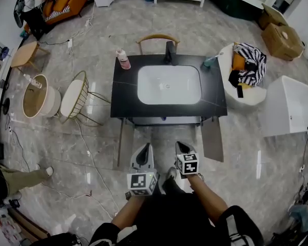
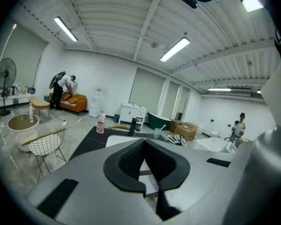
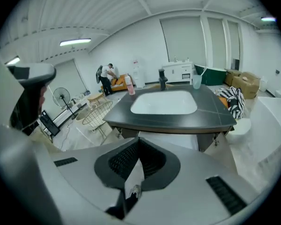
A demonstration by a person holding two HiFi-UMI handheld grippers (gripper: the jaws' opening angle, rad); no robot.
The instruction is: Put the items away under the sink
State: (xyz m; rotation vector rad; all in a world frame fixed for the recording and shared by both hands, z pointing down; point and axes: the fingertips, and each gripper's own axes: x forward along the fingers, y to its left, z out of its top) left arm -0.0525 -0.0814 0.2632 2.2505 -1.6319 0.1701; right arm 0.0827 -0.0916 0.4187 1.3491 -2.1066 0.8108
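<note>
Head view is showing the left gripper and right gripper with fingers closed, holding nothing. The pink bottle and cup are standing on the surface behind the sink; stowing is apparently not yet starting.

We see a black counter around a white basin, a pink bottle far left, black-and-white striped cloth right.
</note>
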